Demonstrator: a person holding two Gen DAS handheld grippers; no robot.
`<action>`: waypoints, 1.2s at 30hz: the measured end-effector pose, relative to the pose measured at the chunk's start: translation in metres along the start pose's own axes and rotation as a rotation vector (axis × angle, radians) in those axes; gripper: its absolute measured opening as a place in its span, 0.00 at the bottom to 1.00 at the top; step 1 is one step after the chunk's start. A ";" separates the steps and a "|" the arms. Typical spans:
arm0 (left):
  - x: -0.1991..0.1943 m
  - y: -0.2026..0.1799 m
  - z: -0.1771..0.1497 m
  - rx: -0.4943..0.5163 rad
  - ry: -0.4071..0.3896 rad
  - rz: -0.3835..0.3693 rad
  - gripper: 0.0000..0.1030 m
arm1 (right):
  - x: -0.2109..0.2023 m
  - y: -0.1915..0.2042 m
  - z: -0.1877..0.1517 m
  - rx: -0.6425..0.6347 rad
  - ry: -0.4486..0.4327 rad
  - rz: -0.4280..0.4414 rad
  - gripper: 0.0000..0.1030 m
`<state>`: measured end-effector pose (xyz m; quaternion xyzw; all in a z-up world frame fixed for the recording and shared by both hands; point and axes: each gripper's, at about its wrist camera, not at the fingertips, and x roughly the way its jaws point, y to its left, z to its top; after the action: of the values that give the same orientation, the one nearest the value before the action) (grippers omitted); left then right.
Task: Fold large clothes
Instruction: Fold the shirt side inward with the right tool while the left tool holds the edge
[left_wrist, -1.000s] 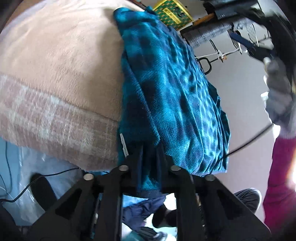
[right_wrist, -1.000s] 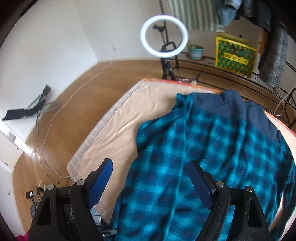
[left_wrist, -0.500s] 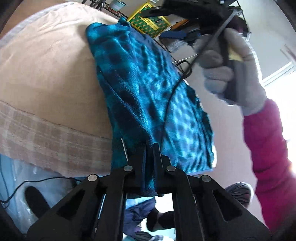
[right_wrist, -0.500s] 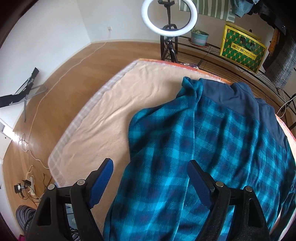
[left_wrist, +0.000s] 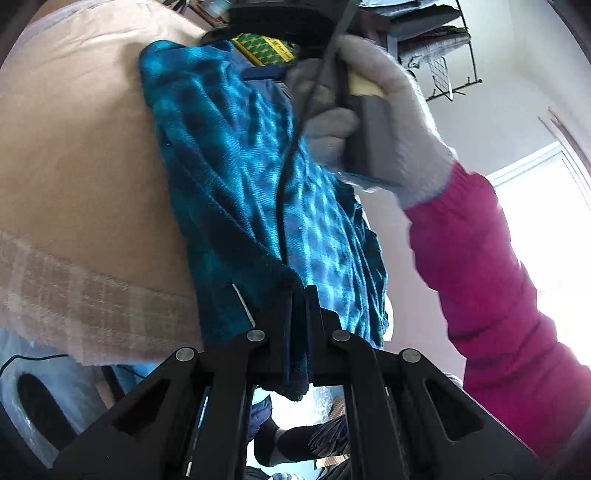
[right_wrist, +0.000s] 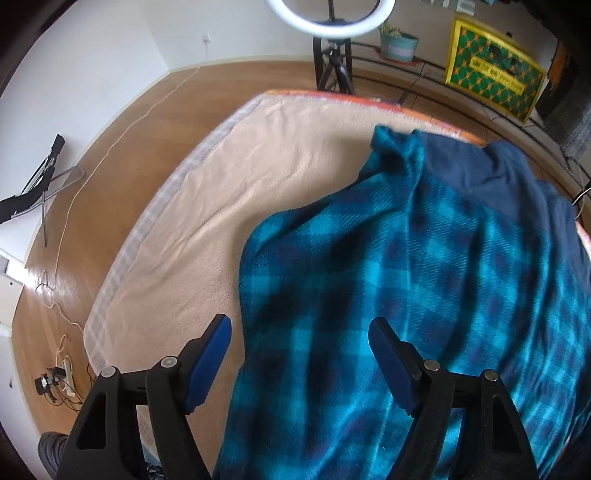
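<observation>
Teal plaid shirt (left_wrist: 236, 173) hem sits clamped in our left tongs (left_wrist: 298, 295); our right tongs (right_wrist: 299, 328) (closing, pads untouching) straddle its left edge.

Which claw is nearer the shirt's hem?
Left. The left claw is shut on the shirt hem; the right claw, closing, hovers above the shirt without gripping it.

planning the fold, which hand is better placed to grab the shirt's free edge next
Right. The right gripper hangs over the teal plaid fleece shirt edge, fingers apart but closing, gripping nothing. The left gripper is already shut on the shirt's hem.
</observation>
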<state>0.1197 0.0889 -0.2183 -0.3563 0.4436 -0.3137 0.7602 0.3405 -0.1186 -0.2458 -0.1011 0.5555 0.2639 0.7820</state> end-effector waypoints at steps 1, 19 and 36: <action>0.002 -0.002 0.001 0.006 0.002 -0.002 0.03 | 0.009 0.003 0.002 -0.012 0.027 0.011 0.77; 0.019 -0.019 0.006 0.058 0.042 0.013 0.03 | 0.080 0.043 -0.005 -0.223 0.189 -0.195 0.64; 0.021 -0.039 0.000 0.137 0.045 0.055 0.03 | 0.025 -0.036 -0.017 0.124 0.004 0.184 0.09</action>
<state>0.1215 0.0509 -0.1956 -0.2841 0.4477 -0.3301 0.7810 0.3521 -0.1491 -0.2797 -0.0017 0.5793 0.2995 0.7581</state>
